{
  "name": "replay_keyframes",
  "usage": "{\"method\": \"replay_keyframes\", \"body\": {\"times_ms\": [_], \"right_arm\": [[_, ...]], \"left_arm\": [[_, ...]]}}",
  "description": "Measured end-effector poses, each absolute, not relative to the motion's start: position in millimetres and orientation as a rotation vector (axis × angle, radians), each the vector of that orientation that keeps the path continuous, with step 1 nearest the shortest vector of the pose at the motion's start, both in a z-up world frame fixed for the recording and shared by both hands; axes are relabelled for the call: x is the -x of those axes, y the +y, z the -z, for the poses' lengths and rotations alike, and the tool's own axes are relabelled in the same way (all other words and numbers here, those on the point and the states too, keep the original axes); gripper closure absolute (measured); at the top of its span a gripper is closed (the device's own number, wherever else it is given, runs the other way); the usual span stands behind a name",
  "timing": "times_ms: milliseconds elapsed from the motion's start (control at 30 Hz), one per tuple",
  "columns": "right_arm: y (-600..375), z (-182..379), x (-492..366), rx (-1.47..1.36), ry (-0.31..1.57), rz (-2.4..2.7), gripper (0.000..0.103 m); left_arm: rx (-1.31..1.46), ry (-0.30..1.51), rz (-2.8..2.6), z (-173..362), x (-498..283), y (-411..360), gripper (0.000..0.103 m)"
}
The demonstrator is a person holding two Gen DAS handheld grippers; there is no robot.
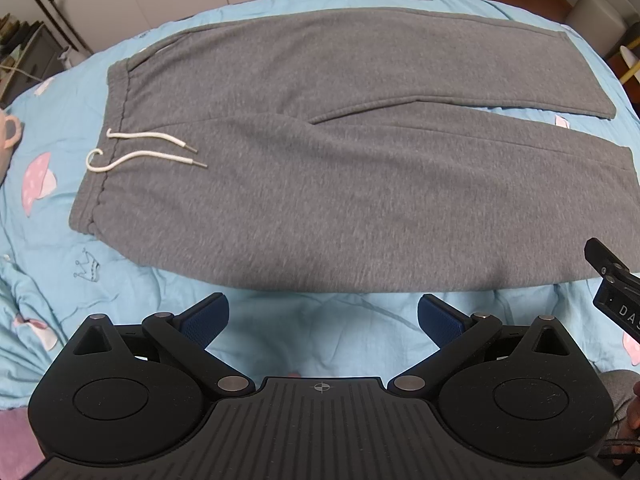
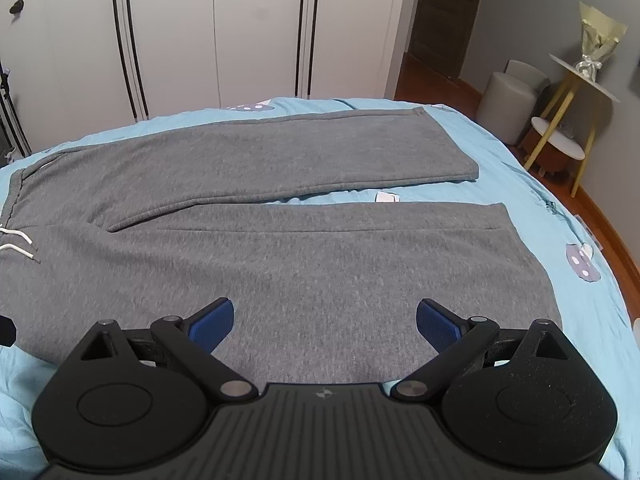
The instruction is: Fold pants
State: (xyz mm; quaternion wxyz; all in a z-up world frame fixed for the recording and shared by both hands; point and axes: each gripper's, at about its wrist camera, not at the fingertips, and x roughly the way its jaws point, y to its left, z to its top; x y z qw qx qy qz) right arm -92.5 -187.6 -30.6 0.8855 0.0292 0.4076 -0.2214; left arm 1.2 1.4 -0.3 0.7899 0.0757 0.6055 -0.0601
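Grey sweatpants [image 1: 304, 168] lie flat on the light blue bed cover, waistband to the left with a white drawstring [image 1: 144, 148], both legs stretched to the right and slightly apart. My left gripper [image 1: 322, 320] hangs open over the bare cover just in front of the pants' near edge, nothing between its blue pads. My right gripper [image 2: 325, 326] is open above the near leg of the pants [image 2: 320, 264], close to its front edge, holding nothing. A corner of the right gripper's body [image 1: 612, 284] shows at the right edge of the left wrist view.
The blue bed cover [image 2: 580, 300] with mushroom prints runs round the pants. White wardrobe doors [image 2: 240, 32] stand behind the bed. A grey stool [image 2: 506, 106] and a small round side table [image 2: 576, 76] stand on the wooden floor at the right.
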Motion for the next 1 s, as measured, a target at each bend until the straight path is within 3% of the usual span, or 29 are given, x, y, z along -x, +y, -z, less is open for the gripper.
{"method": "replay_keyframes", "body": {"times_ms": [1000], "right_arm": [[-185.4,35.3,90.4,-0.052,0.860,0.437,0.005]], "left_arm": [[-0.156,1.315,0.122,5.3,-1.3,2.5,0.000]]}}
